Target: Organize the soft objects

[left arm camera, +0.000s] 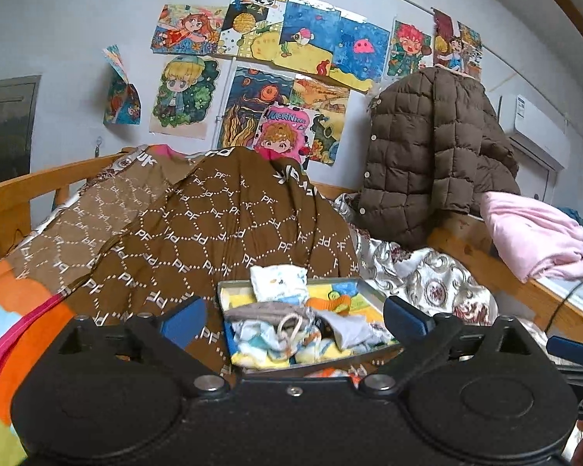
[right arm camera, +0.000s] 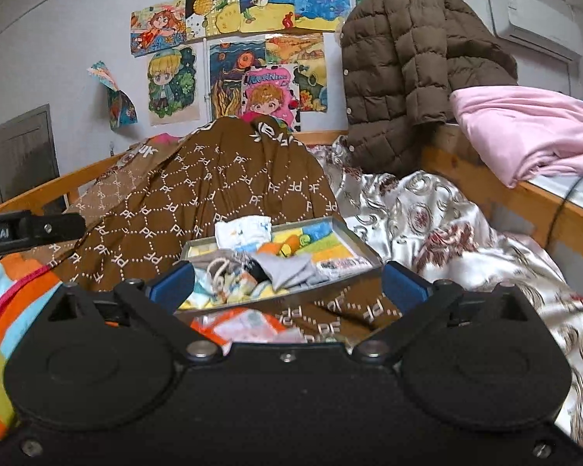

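Child's bedroom: wooden bed (left arm camera: 27, 190), drawings (left arm camera: 276, 62) on wall.

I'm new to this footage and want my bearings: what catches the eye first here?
The wall of bright cartoon drawings above the bed stands out first. Below it, a brown quilt is heaped mid-bed, with a metal tray of small soft clothes resting against it, and a brown puffer jacket hanging at right.

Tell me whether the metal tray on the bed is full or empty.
Partly full. The metal tray holds a loose pile of small cloth items, including a grey piece; both grippers are open and hold nothing.
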Demonstrator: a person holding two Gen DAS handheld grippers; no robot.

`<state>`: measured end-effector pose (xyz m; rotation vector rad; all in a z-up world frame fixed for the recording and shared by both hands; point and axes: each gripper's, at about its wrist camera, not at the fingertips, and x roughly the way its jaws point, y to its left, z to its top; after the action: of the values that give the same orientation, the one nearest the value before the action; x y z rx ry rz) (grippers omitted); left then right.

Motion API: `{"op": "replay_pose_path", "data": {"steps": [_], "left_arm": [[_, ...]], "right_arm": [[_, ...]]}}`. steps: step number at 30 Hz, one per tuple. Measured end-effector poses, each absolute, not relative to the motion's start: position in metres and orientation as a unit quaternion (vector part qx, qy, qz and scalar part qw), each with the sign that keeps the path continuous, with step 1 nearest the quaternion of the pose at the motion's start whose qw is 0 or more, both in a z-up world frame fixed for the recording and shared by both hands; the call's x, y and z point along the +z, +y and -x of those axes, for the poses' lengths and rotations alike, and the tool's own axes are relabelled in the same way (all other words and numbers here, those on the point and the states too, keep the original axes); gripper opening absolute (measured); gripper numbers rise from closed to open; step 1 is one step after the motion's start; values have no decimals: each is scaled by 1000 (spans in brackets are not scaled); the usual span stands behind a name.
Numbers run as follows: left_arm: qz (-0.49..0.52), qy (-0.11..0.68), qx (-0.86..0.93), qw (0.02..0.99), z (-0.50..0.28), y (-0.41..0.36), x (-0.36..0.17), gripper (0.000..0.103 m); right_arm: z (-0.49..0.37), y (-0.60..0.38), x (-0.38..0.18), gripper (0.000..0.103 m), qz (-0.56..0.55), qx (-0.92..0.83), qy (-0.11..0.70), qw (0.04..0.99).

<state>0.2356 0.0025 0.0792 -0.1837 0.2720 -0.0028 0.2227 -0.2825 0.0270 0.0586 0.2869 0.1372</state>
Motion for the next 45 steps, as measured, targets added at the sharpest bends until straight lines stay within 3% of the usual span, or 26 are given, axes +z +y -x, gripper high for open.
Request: {"op": "replay_pose_path", "data": {"steps": [15, 45], "left_arm": [[94, 137, -4, 986, -173, 2, 48, 102], [110, 192, 40, 974, -108, 5, 10, 102]], "right_arm": [[-129, -291, 2, 102, -26, 36, 144, 989], [-68, -281, -11, 102, -21, 21, 180, 983]]}}
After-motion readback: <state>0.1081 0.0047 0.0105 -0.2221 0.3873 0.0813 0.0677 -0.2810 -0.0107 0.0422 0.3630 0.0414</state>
